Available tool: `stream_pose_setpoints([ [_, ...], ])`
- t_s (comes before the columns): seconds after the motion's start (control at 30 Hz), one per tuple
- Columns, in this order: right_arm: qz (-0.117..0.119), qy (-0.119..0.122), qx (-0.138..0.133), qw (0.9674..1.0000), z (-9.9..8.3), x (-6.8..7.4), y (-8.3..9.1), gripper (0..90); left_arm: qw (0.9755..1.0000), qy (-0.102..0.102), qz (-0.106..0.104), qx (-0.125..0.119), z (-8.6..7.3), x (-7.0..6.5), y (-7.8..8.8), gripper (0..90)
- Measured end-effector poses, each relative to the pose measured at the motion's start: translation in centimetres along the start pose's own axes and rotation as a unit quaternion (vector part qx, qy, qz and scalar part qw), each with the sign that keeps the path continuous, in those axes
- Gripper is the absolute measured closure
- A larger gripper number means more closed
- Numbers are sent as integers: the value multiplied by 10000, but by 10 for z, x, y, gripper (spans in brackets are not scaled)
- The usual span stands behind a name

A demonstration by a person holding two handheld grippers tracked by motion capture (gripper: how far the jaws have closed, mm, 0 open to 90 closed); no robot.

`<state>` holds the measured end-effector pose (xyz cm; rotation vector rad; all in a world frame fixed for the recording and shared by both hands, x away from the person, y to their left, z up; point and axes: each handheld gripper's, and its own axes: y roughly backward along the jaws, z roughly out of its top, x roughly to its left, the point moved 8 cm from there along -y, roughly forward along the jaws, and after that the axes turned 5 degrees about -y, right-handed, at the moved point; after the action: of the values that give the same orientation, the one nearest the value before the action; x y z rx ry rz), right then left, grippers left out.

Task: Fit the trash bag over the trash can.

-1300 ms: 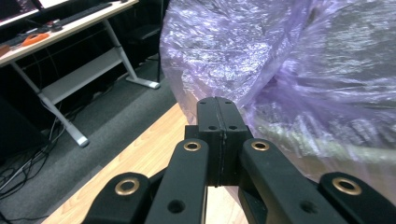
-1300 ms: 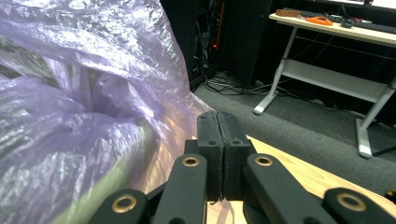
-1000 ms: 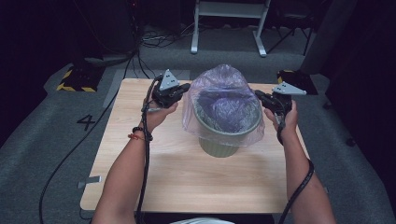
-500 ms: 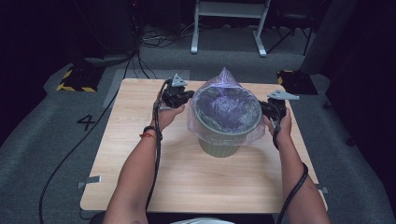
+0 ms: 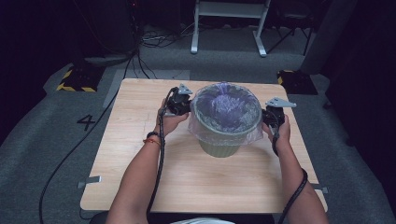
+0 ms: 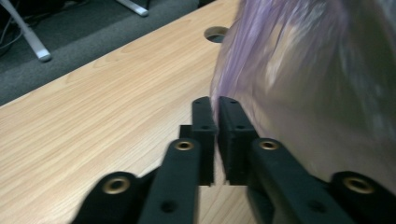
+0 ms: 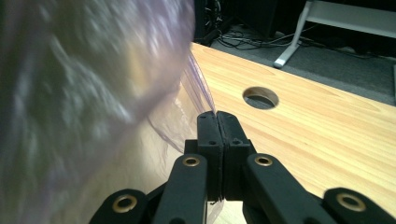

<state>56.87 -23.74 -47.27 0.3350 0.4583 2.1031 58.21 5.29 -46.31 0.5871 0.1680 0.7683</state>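
Left gripper sits hard against the left side of the bin, jaws clamped on a fold of the purple bag. In my left gripper view the film runs up out of the pinch and swells away to the right of the jaws.

Bin stands mid-table, bag draped over its rim and skirting partway down the outside wall, mouth stretched open across the top.

Right gripper mirrors the first on the bin's right side, also clenched on the bag; my right gripper view shows the thin edge of film nipped at the jaw tips, bag bulging off to the left.

So the 2 grips sit on opposite sides of the bin, the line between them crossing its mouth. Neither hand is nearer; both touch the bag. My guess: next move is an even downward pull on both sides to seat the liner.
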Motion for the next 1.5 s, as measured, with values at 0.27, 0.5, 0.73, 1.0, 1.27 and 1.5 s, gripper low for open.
stream_pose_setpoints([
  [0.27,-94,74,-125,9999,-4,-12,21,756,9988,7,157,-468,-8,9,38,436],
  [0.5,-58,420,-105,9990,-11,-18,44,521,9968,-467,-187,-615,-21,-16,69,320],
  [0.73,-42,954,38,9954,-27,-13,61,377,9917,-842,-771,-588,-36,-58,79,229],
  [1.0,-24,1321,163,9911,-43,-4,66,286,9819,-1225,-1291,-653,-44,-103,75,195],
  [1.27,117,1414,105,9898,-63,13,82,240,9846,-1323,-932,-664,-45,-102,74,404],
  [1.5,143,1386,-615,9883,-32,35,106,301,9835,-1526,-778,-576,-46,-98,73,717],
])
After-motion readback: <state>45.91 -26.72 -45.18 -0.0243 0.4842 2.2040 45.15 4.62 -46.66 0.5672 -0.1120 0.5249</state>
